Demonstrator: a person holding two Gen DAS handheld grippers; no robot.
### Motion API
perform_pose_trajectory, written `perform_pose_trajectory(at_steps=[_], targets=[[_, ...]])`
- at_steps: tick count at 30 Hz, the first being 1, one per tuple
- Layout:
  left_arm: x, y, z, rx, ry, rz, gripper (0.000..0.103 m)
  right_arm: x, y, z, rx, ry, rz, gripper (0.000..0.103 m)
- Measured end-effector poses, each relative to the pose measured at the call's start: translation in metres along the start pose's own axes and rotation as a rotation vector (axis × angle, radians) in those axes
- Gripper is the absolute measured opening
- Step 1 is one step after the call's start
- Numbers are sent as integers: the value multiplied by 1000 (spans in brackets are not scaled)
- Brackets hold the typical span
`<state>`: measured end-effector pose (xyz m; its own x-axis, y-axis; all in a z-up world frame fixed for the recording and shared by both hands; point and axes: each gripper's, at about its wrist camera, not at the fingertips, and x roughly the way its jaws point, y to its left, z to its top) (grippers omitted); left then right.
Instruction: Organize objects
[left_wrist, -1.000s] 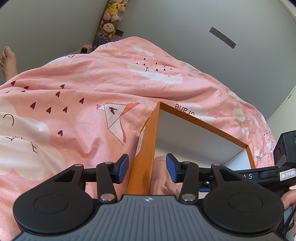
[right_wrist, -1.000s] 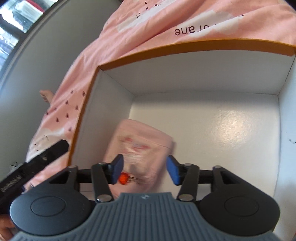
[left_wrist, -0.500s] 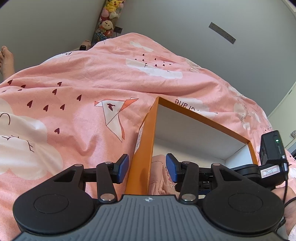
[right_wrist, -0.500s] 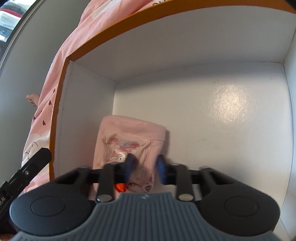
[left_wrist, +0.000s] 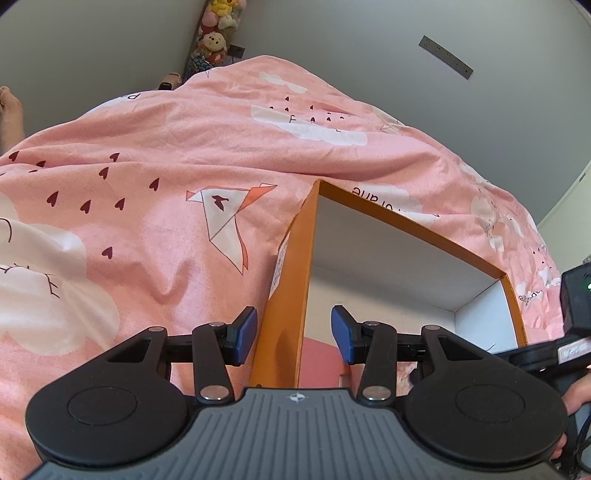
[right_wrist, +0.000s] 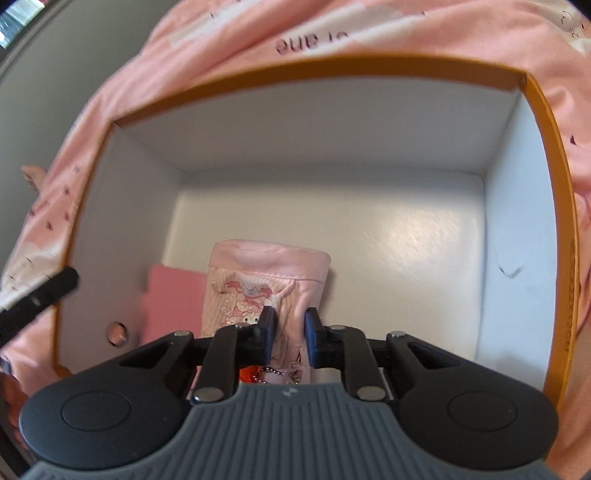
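The right hand-held gripper (right_wrist: 287, 326) has its jaws pinched almost together on a fold of the pink pouch (right_wrist: 267, 284), a soft fabric bag printed with a cartoon figure that stands low and left of centre in the right wrist view, inside the orange box (right_wrist: 554, 236). The likeliest trouble comes from that thin pinch of cloth: the pads hold only a ridge of fabric, so if the pouch is lifted the fold may slide out, or the bag may sag and swing. A small ball chain with an orange charm (right_wrist: 248, 374) hangs just under the jaws and could catch on the box rim or on the fingers. The left hand-held gripper (left_wrist: 293, 334) stands part open astride the box's left wall (left_wrist: 284, 317), one blue pad outside and one inside, neither visibly pressing on the card; I judge it is there to steady the box, but with no firm grip the light carton could shift or tip on the soft pink bedding (left_wrist: 147, 184) when the pouch is pulled. As for contents, the white-lined box holds the pouch and, beside it against the left wall, a flat pink card or packet (right_wrist: 173, 295); the rest of the floor is bare. Whether the pouch is being set down or taken out cannot be told from this moment.
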<state>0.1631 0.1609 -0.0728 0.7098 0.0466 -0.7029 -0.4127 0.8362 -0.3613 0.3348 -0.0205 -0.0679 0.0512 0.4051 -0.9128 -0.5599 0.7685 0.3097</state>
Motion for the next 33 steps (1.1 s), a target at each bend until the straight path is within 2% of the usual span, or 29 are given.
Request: perform_pose_trajectory(at_steps=[13,19,21,23,29,33], targets=[[-4,-3,0,14,-13,5,51,20,14,3,-65,34,-19,19],[-11,-6,-1,29,-31,5,57,18,16,2,-88,17,-18,24],[-15,-8,-1,36,-40,6,58,17,15,2,-85,12,-8,32],[-18,-10,-1,41,-44,5,58,17,16,0,-100,4,-4,30],[-27,-17,-2,62,-57,3,58,15,34,-9,-275,-5,-56,25],[-35,-23,-4,86,-67,-3,58,15,29,-6,-258,-7,-44,29]])
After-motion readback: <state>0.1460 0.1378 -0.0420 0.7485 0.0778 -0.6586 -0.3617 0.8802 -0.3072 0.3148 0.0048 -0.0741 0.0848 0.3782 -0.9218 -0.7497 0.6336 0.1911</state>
